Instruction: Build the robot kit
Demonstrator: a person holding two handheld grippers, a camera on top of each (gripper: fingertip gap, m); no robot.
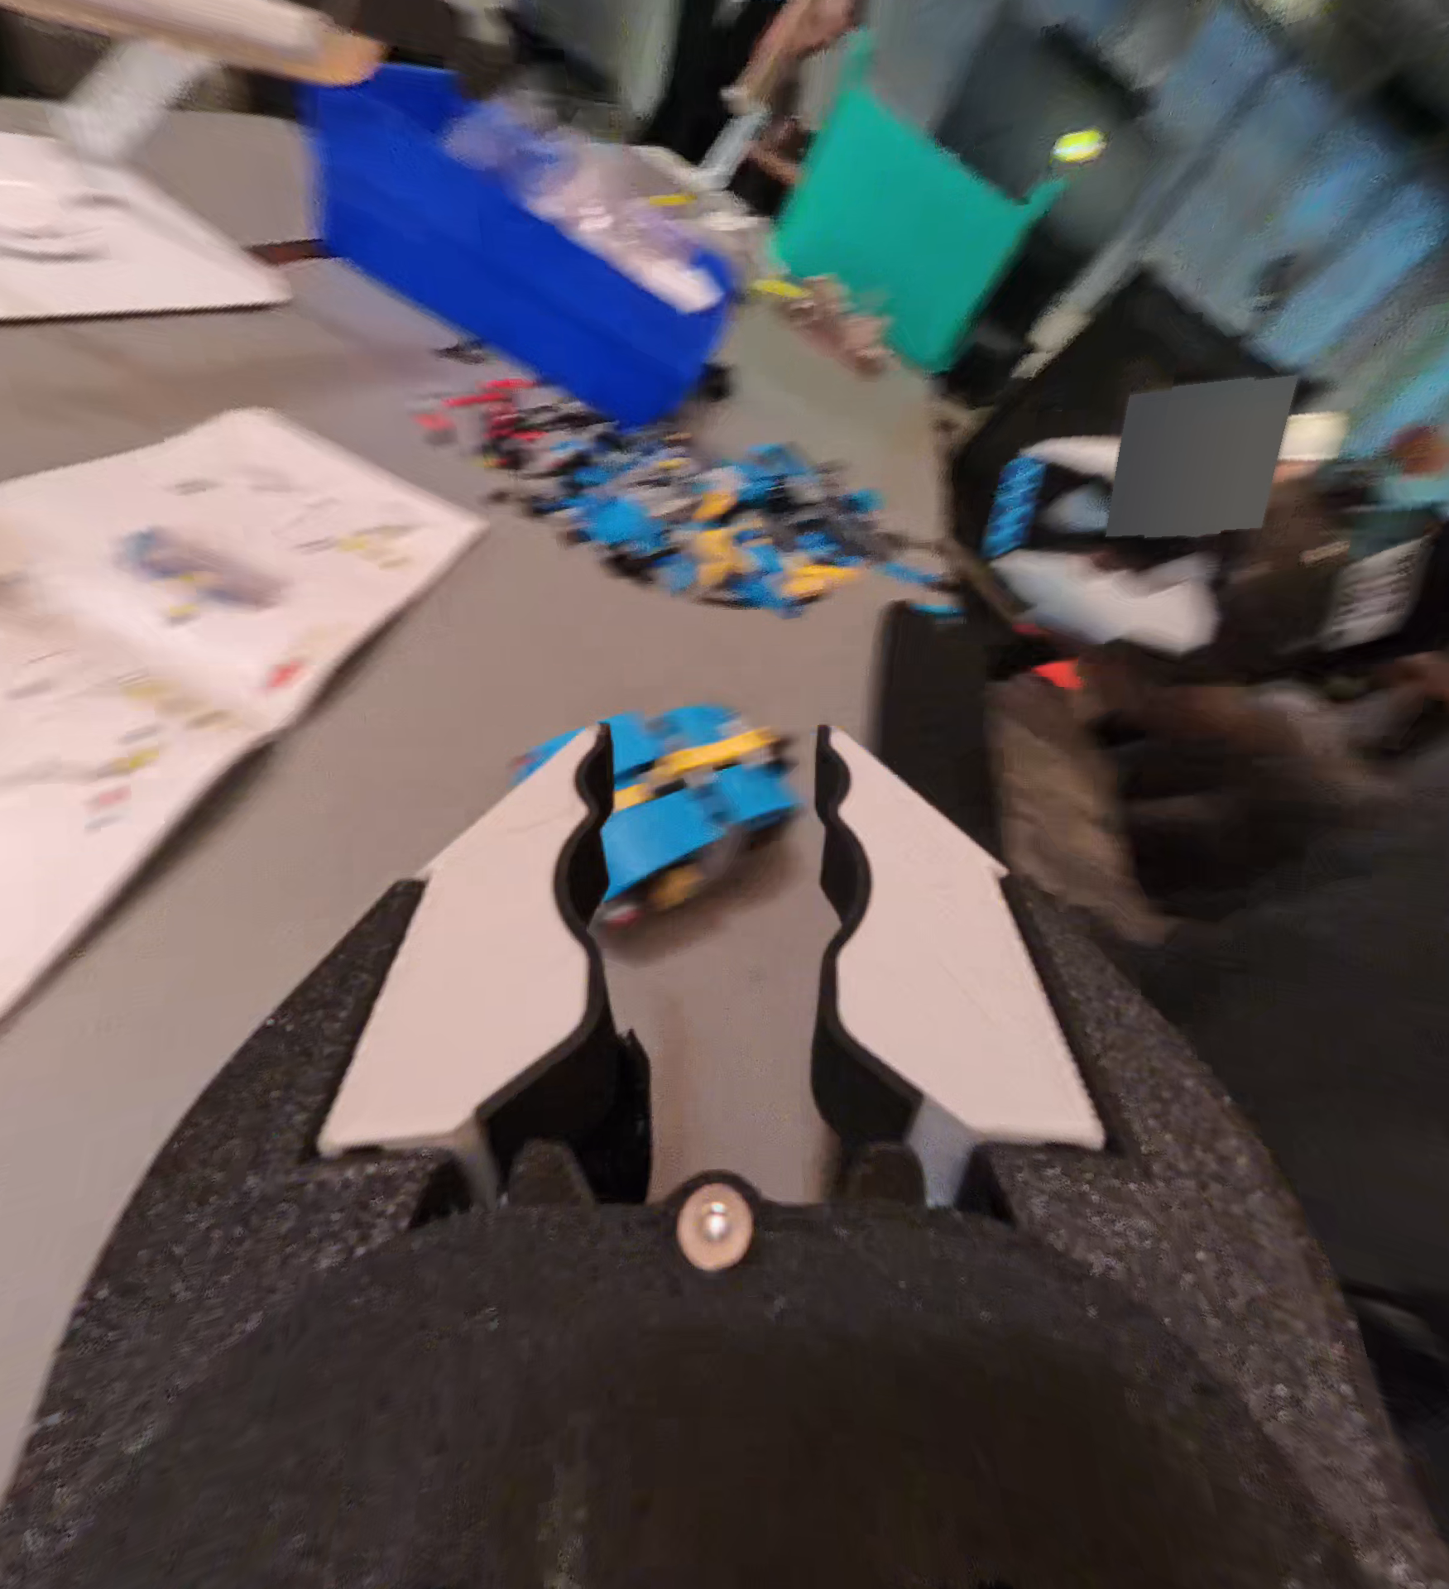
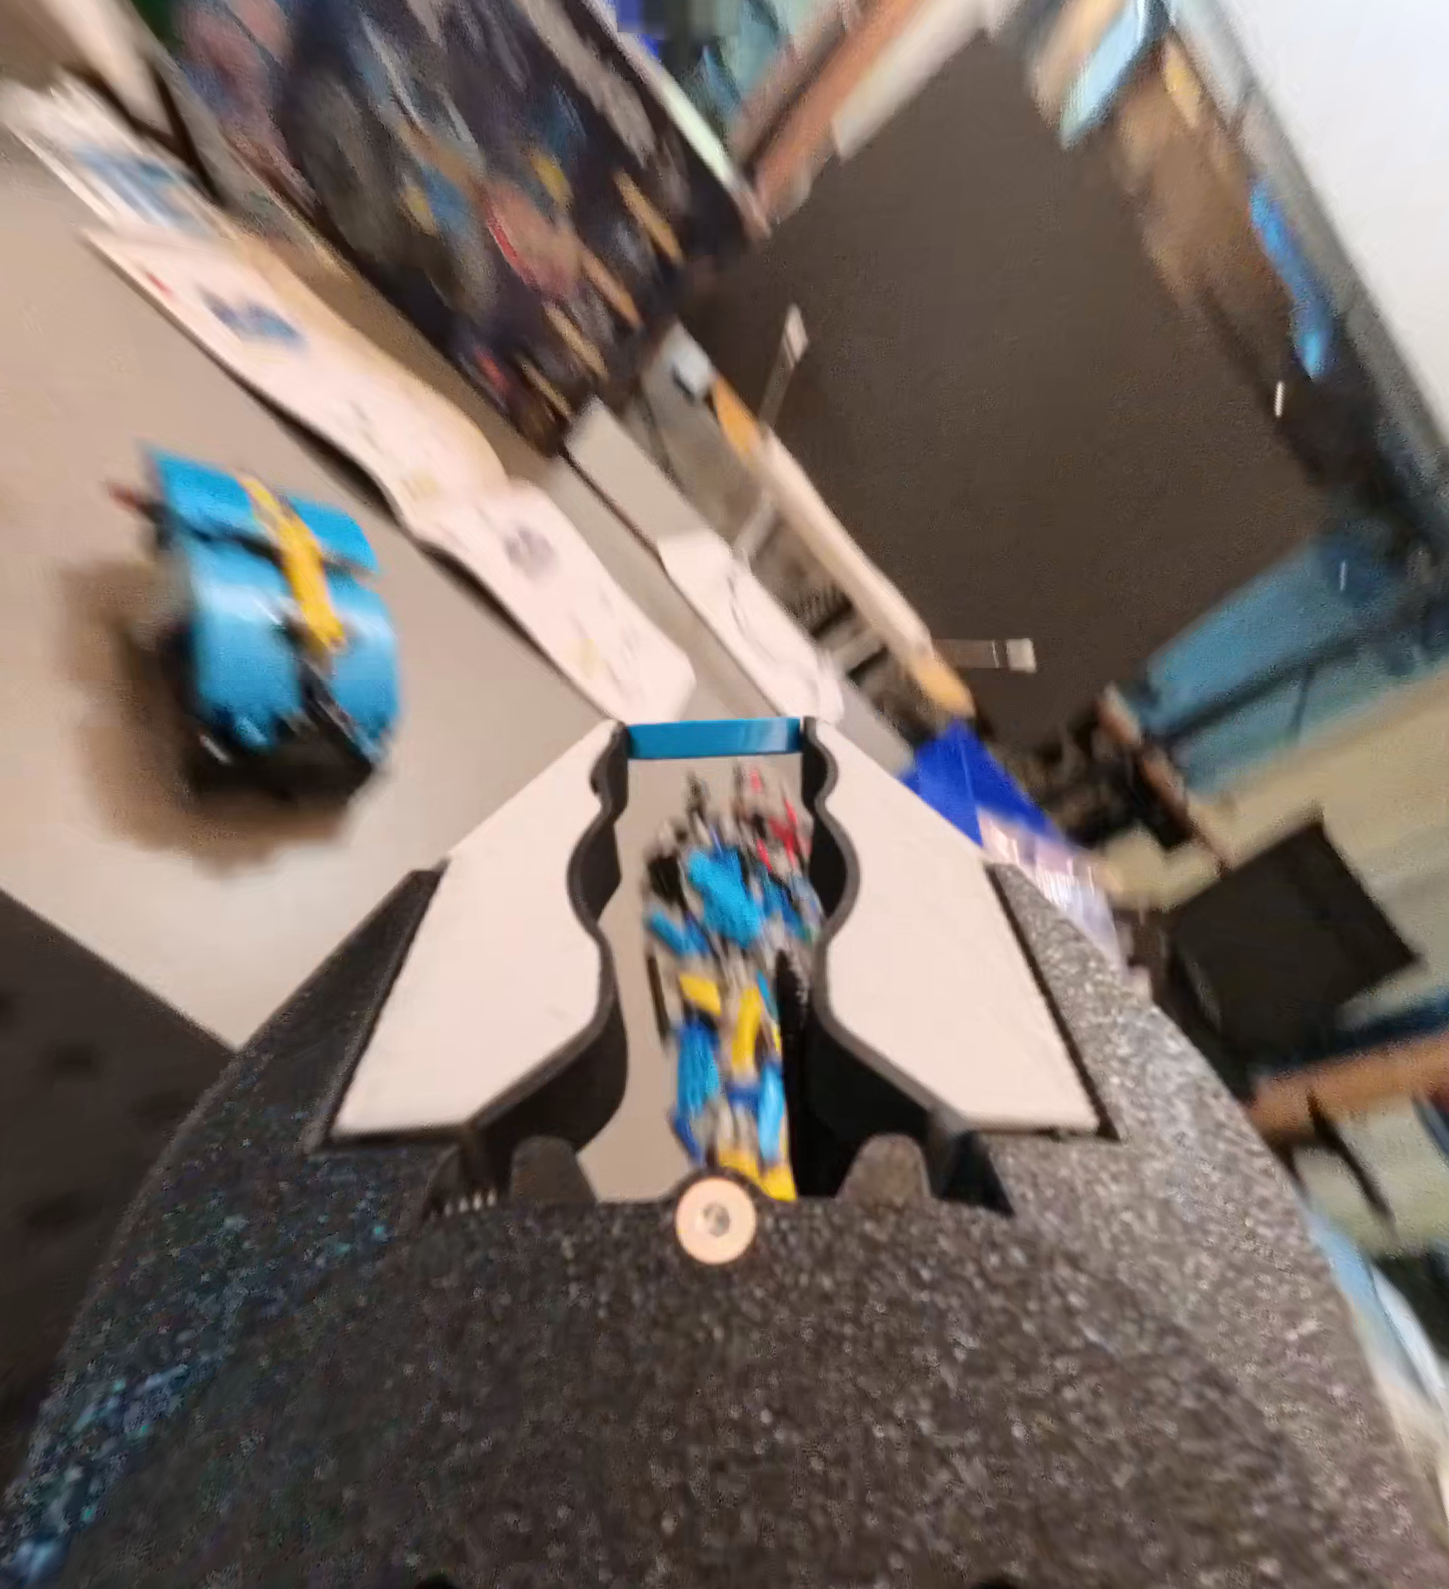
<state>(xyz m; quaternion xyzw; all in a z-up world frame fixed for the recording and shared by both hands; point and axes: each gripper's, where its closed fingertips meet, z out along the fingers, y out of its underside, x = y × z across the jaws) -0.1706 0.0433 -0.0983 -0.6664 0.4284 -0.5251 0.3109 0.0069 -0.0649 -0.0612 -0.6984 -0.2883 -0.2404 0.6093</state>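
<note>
Pinching a flat blue brick piece (image 2: 710, 740) crosswise at the very tips of the right tool (image 2: 710, 741), held clear above the loose brick pile (image 2: 729, 972) on the grey surface (image 2: 33, 413). Left tool (image 1: 710, 741) spread wide, empty, straddling the half-built blue-and-yellow brick car (image 1: 686, 800) on the surface; contact with the car too blurred to call. Open instruction booklet (image 1: 188, 602) flat alongside, near enough to read. Blue bin (image 1: 514, 249) behind the pile.
</note>
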